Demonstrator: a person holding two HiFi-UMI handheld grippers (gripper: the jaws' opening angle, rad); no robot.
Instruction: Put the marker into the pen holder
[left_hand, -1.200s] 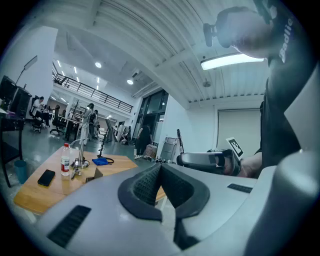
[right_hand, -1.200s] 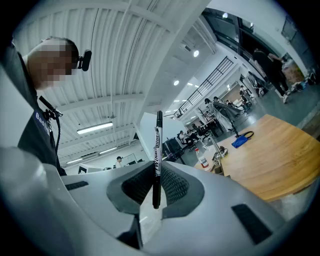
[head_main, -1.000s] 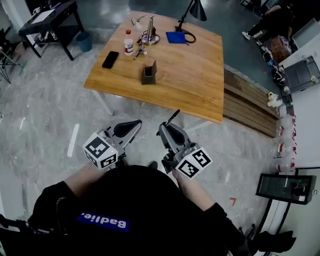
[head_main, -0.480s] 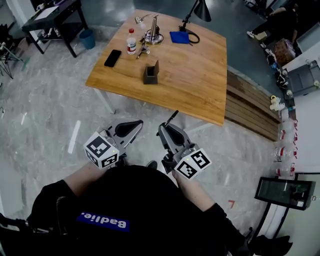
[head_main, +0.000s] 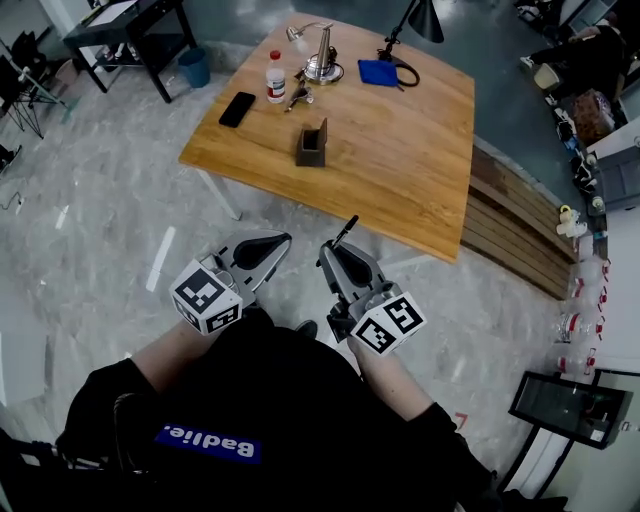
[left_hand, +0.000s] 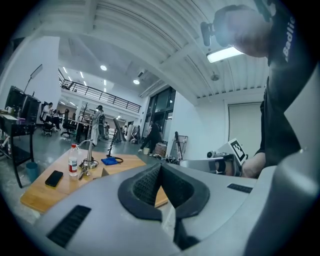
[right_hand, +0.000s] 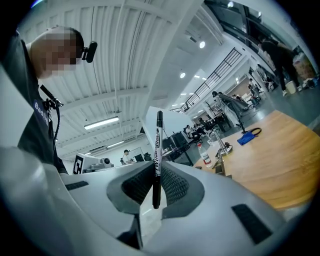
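From above, your right claw (head_main: 338, 258) shows only a short black tip of the marker (head_main: 346, 232) poking out toward the bench (head_main: 400, 180). The right gripper view gives you the rest: the marker (right_hand: 158, 155) stands upright, pinched near its lower end between the ribbed pads of that claw (right_hand: 156, 182). The head view does not settle how your left claw (head_main: 262, 247) is set. Its own view does: the left claw (left_hand: 160, 172) is pressed together with nothing in it.

The pen holder (head_main: 312, 145) stands on the bench, well apart from both claws, which hang over the floor short of the bench's near edge. In the right gripper view the pen holder (right_hand: 220, 167) is small and partly cut off by the claw body.

Against a second ago, the bench sits a little further right in the head view. Your claws keep much the same spot, and the marker keeps the same grip.
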